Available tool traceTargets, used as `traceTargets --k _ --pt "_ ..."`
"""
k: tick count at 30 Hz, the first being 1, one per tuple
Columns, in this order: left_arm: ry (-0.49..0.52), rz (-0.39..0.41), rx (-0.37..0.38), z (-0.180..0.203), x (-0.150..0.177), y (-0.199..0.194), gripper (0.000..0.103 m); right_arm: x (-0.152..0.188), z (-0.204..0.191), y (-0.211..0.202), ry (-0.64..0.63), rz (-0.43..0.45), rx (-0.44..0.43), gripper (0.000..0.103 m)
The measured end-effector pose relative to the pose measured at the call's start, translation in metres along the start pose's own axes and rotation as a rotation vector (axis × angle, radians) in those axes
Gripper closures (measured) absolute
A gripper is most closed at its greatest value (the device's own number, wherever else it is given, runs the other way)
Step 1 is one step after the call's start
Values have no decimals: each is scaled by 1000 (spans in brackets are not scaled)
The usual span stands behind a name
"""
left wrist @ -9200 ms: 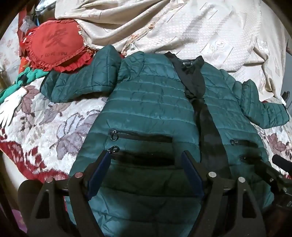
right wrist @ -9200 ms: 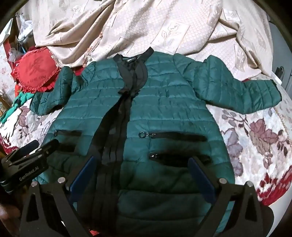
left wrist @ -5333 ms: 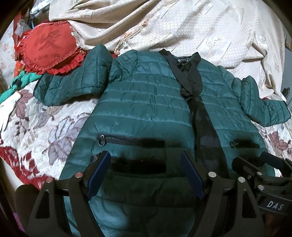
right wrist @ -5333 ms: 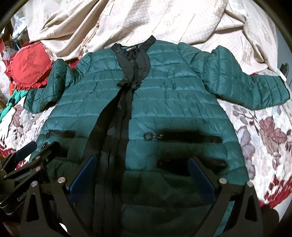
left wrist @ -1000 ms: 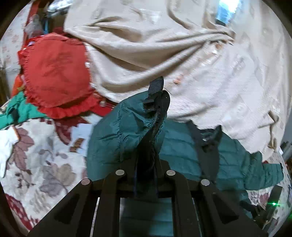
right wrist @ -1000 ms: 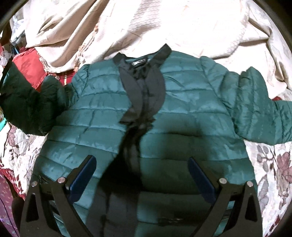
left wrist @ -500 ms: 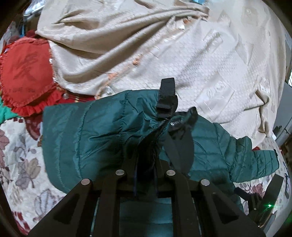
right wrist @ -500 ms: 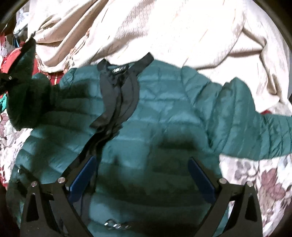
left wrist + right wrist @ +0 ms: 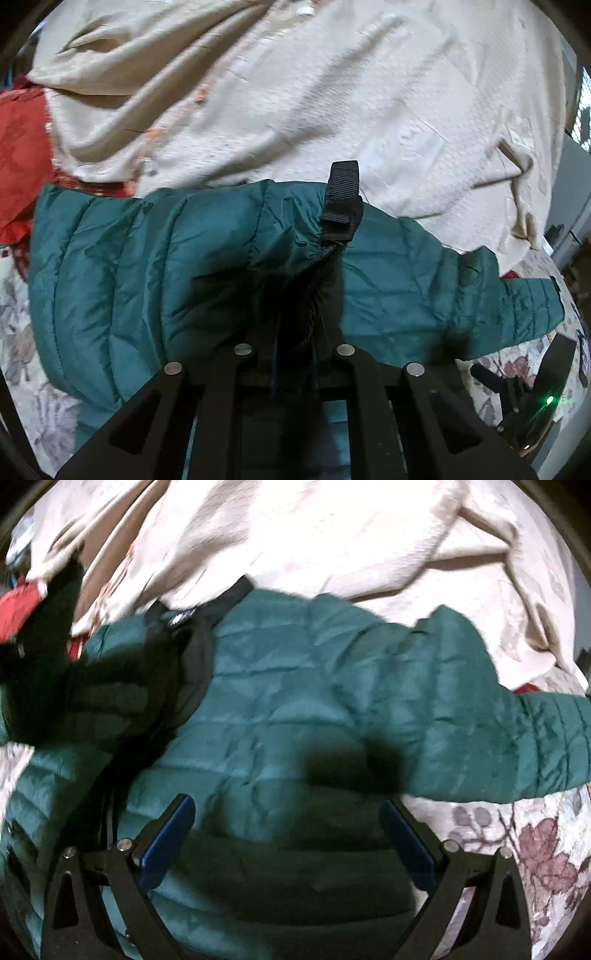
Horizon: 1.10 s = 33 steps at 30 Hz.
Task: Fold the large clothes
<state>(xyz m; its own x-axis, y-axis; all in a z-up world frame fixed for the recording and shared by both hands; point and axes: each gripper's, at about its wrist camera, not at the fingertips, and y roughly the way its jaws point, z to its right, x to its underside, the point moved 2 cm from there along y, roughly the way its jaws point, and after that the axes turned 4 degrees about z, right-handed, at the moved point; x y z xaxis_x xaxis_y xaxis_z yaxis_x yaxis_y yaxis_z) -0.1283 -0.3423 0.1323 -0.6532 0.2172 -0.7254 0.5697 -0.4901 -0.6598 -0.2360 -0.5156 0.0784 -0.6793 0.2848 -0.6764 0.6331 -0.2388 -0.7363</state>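
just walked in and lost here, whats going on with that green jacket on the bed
A person with a handheld gripper in each hand is folding a teal puffer jacket on a bed. The left gripper is shut on the jacket's sleeve, holding it lifted over the jacket's body. The right gripper is open above the jacket's front, gripping nothing. The other sleeve lies stretched out to the side, not yet folded.

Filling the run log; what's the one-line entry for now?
left tool: shut on sleeve | right tool: open, above jacket | stage: folding sleeve
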Motion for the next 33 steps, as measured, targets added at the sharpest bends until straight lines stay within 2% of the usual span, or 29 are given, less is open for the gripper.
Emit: traceTargets --k 4,12,18,21,23,24,25,27,28,29,30,33 --pt "22 -20 44 24 2 14 103 -4 26 -5 71 15 28 1" --pt "22 -48 130 56 1 36 103 -4 57 -1 187 -28 17 1" --pt "27 -56 208 75 0 44 103 0 66 3 241 -46 -7 1" --pt "24 -98 281 78 4 57 103 0 67 5 237 -48 8 1" --pt "12 -126 294 72 7 67 103 0 69 6 243 -52 8 1" --pt "4 -132 307 69 8 71 95 1 69 7 247 -57 7 1" --pt "-6 -139 335 67 8 73 92 1 69 8 252 -61 5 1" --pt "-47 -171 420 61 9 77 78 2 70 8 256 -63 5 1" --pt "-71 -182 441 57 9 75 73 2 71 8 257 -62 4 1" --pt "-80 -180 444 55 9 71 64 2 71 7 258 -60 4 1" --pt "-81 -176 449 53 7 67 61 3 72 7 259 -58 3 1" --pt "-66 -150 455 38 5 43 61 5 76 4 272 -54 -2 1"
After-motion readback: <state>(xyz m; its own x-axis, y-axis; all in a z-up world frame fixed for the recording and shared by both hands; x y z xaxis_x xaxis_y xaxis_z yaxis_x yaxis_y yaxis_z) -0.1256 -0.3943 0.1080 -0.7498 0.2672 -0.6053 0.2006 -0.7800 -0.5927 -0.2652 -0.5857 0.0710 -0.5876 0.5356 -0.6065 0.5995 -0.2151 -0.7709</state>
